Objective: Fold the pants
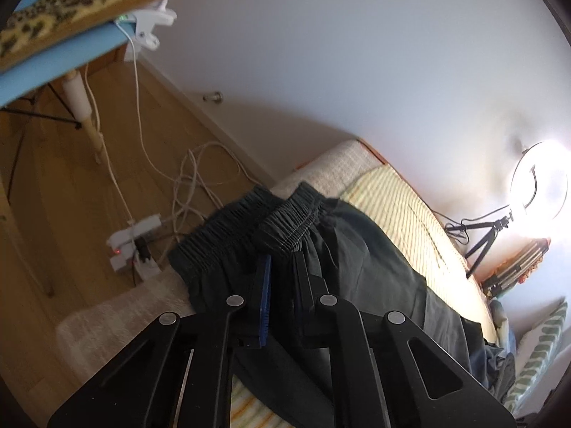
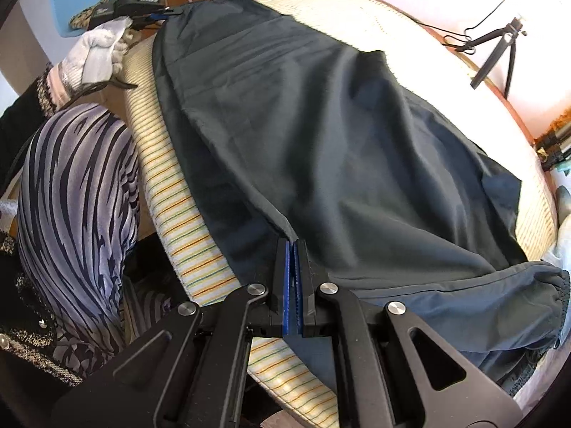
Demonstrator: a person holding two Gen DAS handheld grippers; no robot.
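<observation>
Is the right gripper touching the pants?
Touching. The right wrist view shows the right gripper shut on a pinched fold of the dark pants.

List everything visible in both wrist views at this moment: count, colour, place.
pants: one, dark, spread on the bed
bed cover: one, striped cream, under the pants
ring light: one, lit, by the wall
tripod: one, black, beyond the bed
power strip: one, white, on the floor
chair: one, blue, leopard cushion
left gripper: black, shut on the waistband
right gripper: black, shut on the pants
gloved hand: white, holding the left gripper
</observation>
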